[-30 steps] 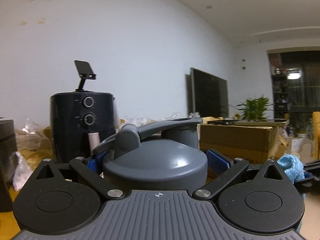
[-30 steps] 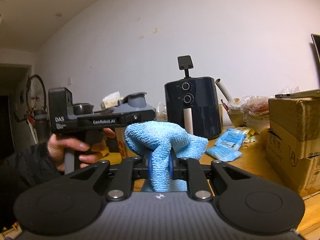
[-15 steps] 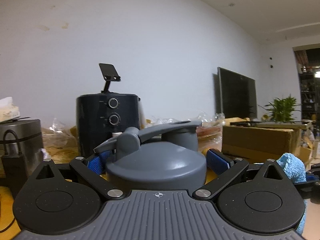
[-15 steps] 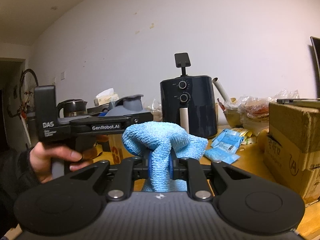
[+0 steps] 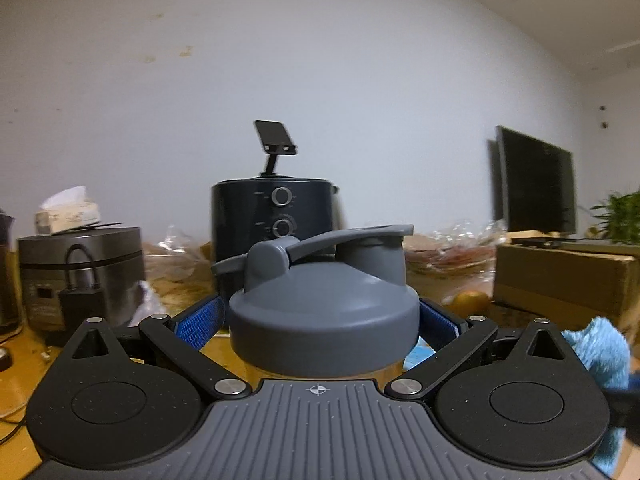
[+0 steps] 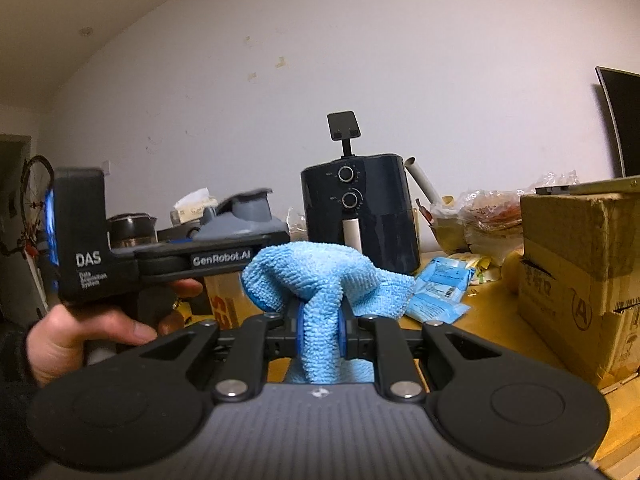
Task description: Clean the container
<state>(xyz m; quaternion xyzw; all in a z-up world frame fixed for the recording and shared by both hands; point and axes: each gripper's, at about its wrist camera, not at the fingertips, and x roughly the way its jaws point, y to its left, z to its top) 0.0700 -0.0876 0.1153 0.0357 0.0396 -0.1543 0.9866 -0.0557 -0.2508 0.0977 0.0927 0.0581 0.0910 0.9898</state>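
Observation:
A container with a grey flip-top lid (image 5: pixel 320 308) sits upright between the blue pads (image 5: pixel 200 320) of my left gripper (image 5: pixel 320 332), which is shut on it just below the lid. In the right wrist view, a hand (image 6: pixel 80 336) holds that gripper's black body (image 6: pixel 180 260) at the left, with the grey lid (image 6: pixel 244 216) showing above it. My right gripper (image 6: pixel 319 328) is shut on a light blue microfibre cloth (image 6: pixel 320 276) that bunches above its fingers. The cloth (image 5: pixel 596 344) also shows at the right edge of the left wrist view, apart from the container.
A dark air fryer (image 6: pixel 360 208) with a phone stand on top is at the back of the wooden table. A rice cooker (image 5: pixel 80 272) and tissue box are at the left. Cardboard boxes (image 6: pixel 580 272), blue packets (image 6: pixel 440 284) and plastic bags lie to the right.
My left gripper has swung to the left with the container, so the air fryer and the screen slid right in its view. The right gripper still grips the cloth and has barely moved.

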